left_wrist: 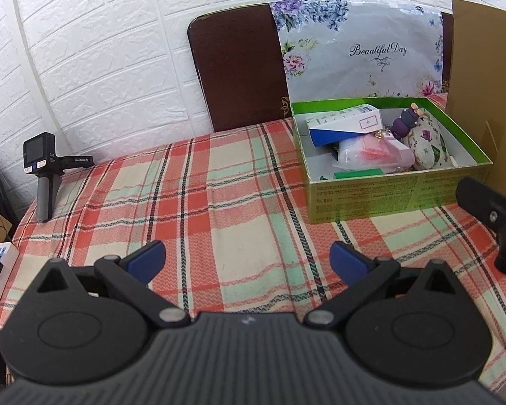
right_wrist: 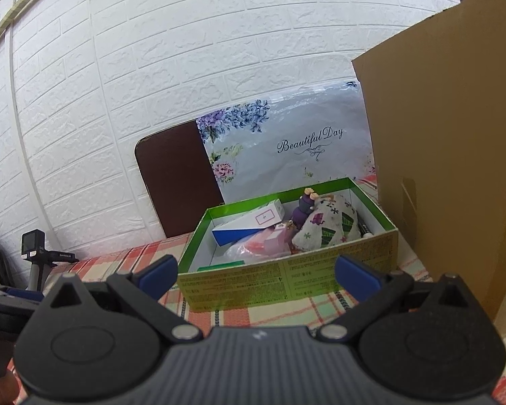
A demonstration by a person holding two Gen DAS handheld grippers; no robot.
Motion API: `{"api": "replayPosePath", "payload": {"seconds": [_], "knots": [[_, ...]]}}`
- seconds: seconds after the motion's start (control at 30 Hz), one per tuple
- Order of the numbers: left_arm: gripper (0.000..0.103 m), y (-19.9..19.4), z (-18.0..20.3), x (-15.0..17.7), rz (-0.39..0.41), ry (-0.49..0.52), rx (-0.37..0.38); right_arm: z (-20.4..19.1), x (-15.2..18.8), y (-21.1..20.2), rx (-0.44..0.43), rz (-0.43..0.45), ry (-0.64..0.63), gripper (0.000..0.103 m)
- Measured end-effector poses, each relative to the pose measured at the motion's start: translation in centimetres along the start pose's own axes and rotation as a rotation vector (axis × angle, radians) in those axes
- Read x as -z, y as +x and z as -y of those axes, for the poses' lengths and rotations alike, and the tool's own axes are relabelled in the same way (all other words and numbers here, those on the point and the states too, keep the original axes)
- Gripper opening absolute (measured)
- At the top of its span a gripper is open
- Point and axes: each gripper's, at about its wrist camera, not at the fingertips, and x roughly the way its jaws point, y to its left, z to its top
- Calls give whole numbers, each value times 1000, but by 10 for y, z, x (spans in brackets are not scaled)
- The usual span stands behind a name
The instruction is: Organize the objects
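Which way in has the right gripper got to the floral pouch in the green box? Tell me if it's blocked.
Probably not blocked. The right gripper is open facing the green box, which has no lid; the floral pouch lies on top, so from above looks free.

1. The left wrist view looks forward and down across the plaid bench (left_wrist: pixel 219 185), with the green box (left_wrist: pixel 388 195) off to its right.
2. The right wrist view sits near the green box (right_wrist: pixel 286 280), facing it.
3. Both share the box and the white brick wall (left_wrist: pixel 118 50).

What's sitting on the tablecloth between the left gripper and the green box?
Nothing: in the left wrist view only bare plaid tablecloth lies between the open left gripper and the green box.
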Motion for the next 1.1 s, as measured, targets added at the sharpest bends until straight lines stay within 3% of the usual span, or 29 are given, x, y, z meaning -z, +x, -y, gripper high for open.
{"api": "replayPosePath", "payload": {"seconds": [1.1], "knots": [[103,15,0,1,-75,-16,37,0,4,13,-8,-57,17,103]]}}
